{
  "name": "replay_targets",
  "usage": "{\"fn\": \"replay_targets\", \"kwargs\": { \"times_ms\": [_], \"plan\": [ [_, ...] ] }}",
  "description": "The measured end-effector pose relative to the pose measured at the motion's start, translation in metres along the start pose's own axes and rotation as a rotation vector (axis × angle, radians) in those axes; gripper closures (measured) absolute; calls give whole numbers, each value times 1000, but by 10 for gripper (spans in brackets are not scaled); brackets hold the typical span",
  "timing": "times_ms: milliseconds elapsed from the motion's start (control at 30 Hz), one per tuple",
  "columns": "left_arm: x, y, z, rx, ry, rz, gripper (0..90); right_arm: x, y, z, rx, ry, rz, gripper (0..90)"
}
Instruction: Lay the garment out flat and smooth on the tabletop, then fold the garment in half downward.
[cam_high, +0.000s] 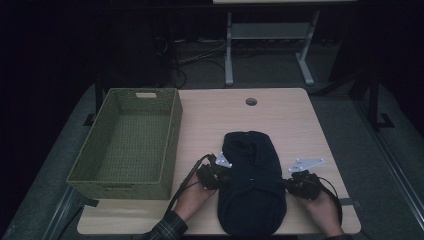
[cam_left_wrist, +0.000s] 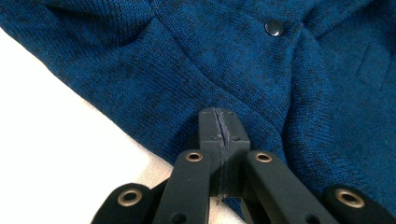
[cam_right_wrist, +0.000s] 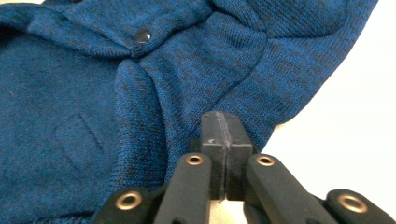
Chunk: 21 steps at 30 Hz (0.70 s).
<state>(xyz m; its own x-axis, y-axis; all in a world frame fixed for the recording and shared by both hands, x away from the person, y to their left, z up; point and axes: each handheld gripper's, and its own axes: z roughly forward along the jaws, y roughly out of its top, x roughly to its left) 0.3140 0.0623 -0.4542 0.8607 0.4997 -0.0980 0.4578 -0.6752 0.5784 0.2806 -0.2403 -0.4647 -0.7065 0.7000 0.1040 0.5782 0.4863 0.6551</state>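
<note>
A dark blue knitted garment (cam_high: 252, 190) lies folded on the near middle of the table. In the left gripper view the garment (cam_left_wrist: 196, 60) shows a dark snap button (cam_left_wrist: 273, 28). My left gripper (cam_high: 220, 173) rests at the garment's left edge, and its tips (cam_left_wrist: 219, 117) are pressed together over the knit with no fabric visible between them. My right gripper (cam_high: 289, 183) sits at the right edge. Its tips (cam_right_wrist: 226, 119) are likewise shut against the garment (cam_right_wrist: 93, 116), near a snap button (cam_right_wrist: 142, 35).
A green woven basket (cam_high: 172, 135) stands empty on the left part of the light wooden table (cam_high: 290, 120). The tabletop has a round cable hole (cam_high: 251, 101) at the back. Another table's metal legs (cam_high: 229, 50) stand on the floor beyond.
</note>
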Motion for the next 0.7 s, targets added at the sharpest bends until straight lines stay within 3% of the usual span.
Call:
{"fn": "replay_targets", "kwargs": {
  "times_ms": [100, 133, 167, 333, 500, 700],
  "plan": [
    [0, 0, 0, -8, -12, -13, 880, 0, 0, -1, -1, -2, -2, 825],
    [2, 0, -1, -5, -31, -13, 807, 0, 1, -3, -31, -20, 5, 724],
    [2, 0, -1, -5, -31, -13, 770, 0, 1, -3, -31, -20, 5, 724],
    [9, 2, -8, -36, -21, -34, 612, -2, 3, -6, -72, -45, 15, 547],
    [15, 8, -22, -45, -17, -24, 519, -4, 3, -5, -73, -58, 22, 461],
    [24, 18, -39, -98, 9, -31, 437, -6, 7, -7, -82, -60, 26, 407]
  ]
}}
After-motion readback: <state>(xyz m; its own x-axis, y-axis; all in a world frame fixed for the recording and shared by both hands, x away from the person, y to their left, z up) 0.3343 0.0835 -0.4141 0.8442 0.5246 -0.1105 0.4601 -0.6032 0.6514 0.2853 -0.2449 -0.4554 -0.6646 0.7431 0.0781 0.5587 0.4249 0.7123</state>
